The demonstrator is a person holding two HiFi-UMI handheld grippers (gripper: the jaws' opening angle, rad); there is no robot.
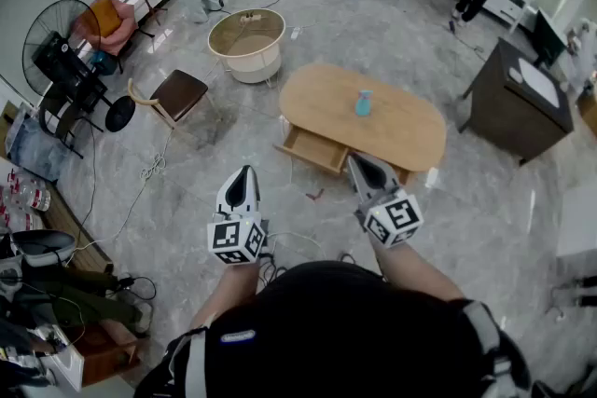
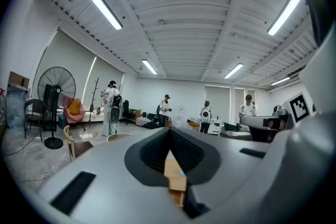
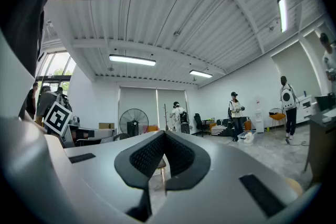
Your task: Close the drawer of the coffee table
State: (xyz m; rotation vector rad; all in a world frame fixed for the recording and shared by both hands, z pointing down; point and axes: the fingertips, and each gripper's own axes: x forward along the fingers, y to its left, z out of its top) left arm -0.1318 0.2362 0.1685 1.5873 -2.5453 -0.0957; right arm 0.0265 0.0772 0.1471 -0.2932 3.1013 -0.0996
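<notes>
The drawer (image 1: 312, 150) stands pulled out of the table (image 1: 410, 130) at the centre of the head view. It juts toward the lower left, so its front faces the person and a plain push should send it home. Both grippers are held level and clenched on nothing. The left gripper (image 1: 244, 174) is at lower centre. The right gripper (image 1: 360, 163) shows just right of the drawer (probably above it, not touching). Closed jaws suit pushing, and no grasp seems needed. A blue thing (image 1: 363, 102) stands on the tabletop.

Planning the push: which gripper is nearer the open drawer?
Right: right gripper hovers at the drawer, by its right end; left gripper is farther, lower left of it.
</notes>
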